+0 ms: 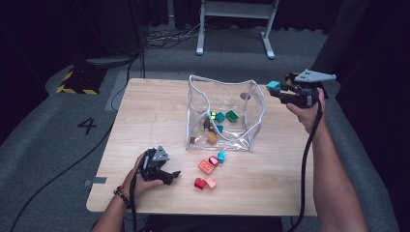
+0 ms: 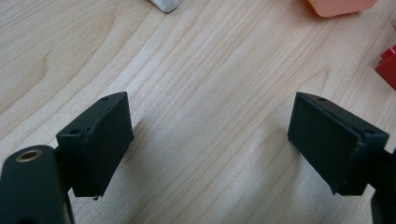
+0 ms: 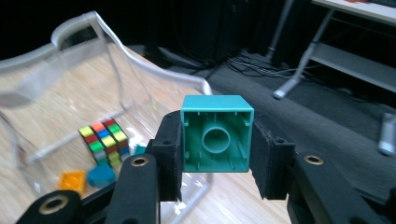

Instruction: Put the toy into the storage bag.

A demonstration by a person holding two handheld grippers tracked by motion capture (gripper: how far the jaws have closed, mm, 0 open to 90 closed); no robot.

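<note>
Pale wooden bench (image 1: 145, 111): left hand-held gripper (image 1: 167, 175) rests near its front, jaws apart, empty. Farther back, right hand-held gripper (image 1: 276, 92) clamps a teal hollow plastic block (image 3: 216, 133) just outside the clear plastic bag (image 1: 256, 104). Carry step; next, move over opening, release.

High view: above the person's side, looking forward and down over the whole table (image 1: 145, 106).
Left gripper view: close above the tabletop, facing down.
Right gripper view: raised, facing the clear bag (image 3: 70, 42).
Shared: bag (image 1: 222, 111) and tabletop.
</note>
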